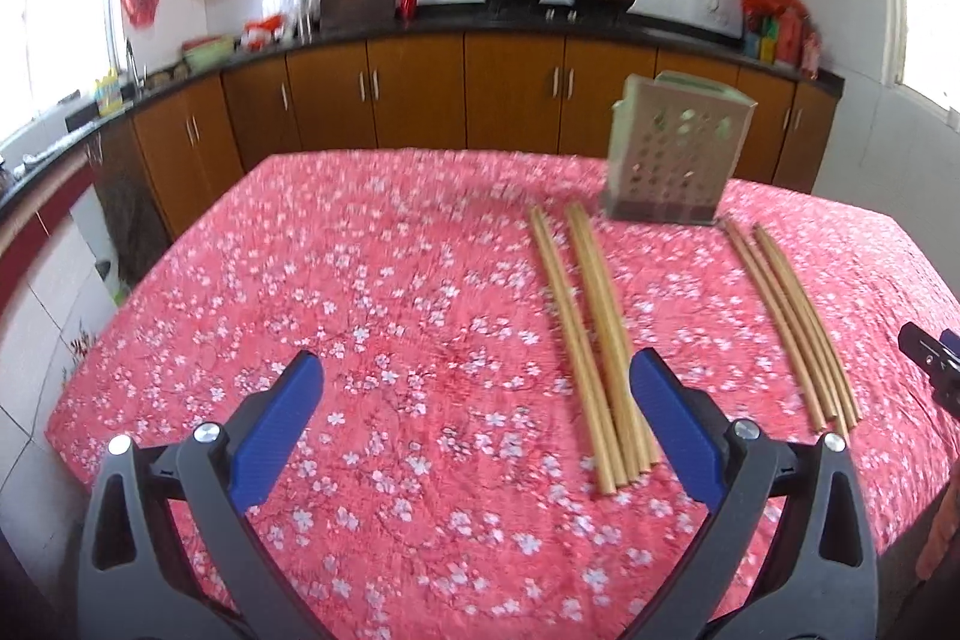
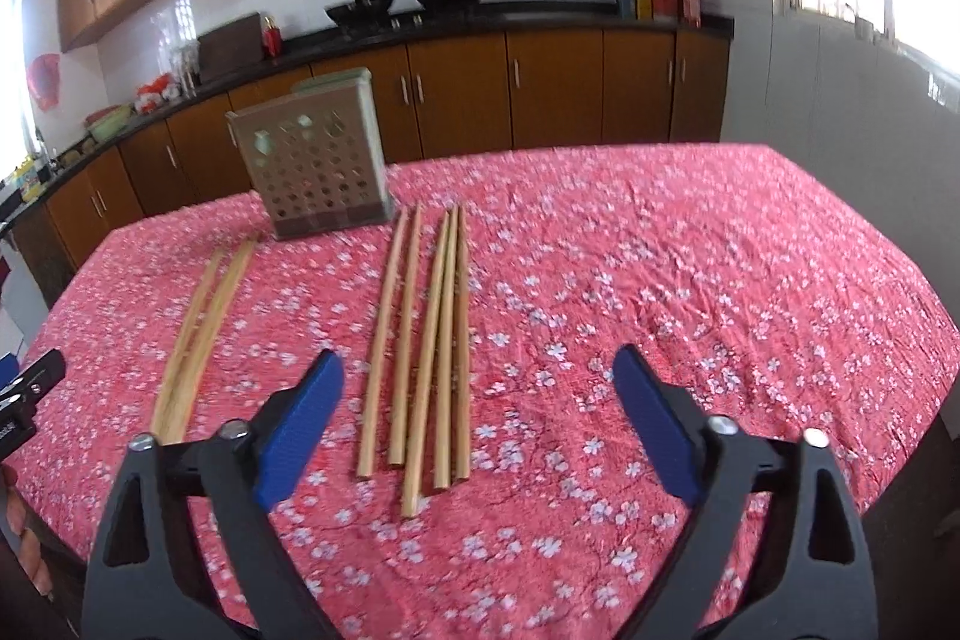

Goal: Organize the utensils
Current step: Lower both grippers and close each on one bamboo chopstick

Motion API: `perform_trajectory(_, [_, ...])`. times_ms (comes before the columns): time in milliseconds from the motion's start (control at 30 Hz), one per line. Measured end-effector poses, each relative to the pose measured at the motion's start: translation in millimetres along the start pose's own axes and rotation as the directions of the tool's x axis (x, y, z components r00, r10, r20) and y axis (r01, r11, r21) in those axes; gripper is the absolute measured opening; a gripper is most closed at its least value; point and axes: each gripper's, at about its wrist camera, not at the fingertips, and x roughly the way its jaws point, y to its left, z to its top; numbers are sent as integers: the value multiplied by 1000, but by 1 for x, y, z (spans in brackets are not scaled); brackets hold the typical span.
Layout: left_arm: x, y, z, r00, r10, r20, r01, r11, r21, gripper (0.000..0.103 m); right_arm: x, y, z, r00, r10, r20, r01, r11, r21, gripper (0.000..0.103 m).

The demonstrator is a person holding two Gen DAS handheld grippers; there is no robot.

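Two groups of wooden chopsticks lie lengthwise on the pink flowered tablecloth (image 1: 360, 280). In the left wrist view the left group (image 1: 585, 340) ends just beside my left gripper's right finger, and the right group (image 1: 792, 322) lies further right. My left gripper (image 1: 477, 370) stands open above the cloth, holding nothing. In the right wrist view my right gripper (image 2: 477, 364) is open too, and the near ends of the right group (image 2: 426, 340) show between its blue pads, untouched. The left group (image 2: 198, 334) lies off to the left. A perforated beige utensil holder (image 1: 678, 154) (image 2: 312, 160) stands upright behind the chopsticks.
The table's edges fall away on all sides, with the cloth (image 2: 690, 280) bare to the right. Brown kitchen cabinets and a dark counter (image 1: 420, 28) with pots run along the back wall. Each gripper shows at the other view's edge: right gripper (image 1: 930, 358), left gripper (image 2: 30, 388).
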Motion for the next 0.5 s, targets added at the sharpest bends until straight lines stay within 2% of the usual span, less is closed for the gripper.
perform_trajectory(133, [25,9,8,998,-10,-62,10,1000,-14,99,42,-8,9,992,24,-120,-20,999,38,49])
perform_trajectory(200, [34,12,11,996,-41,-85,39,999,-30,91,60,-10,10,985,46,-169,-36,997,61,40])
perform_trajectory(233, [39,11,13,994,-54,-97,50,998,-34,88,66,-11,11,981,53,-185,-42,997,65,37])
perform_trajectory(300, [47,12,14,989,-86,-123,82,996,-43,75,77,-10,10,974,70,-216,-56,996,73,33])
perform_trajectory(500, [64,4,16,969,-176,-175,171,984,-44,55,94,-6,6,959,87,-271,-73,995,61,22])
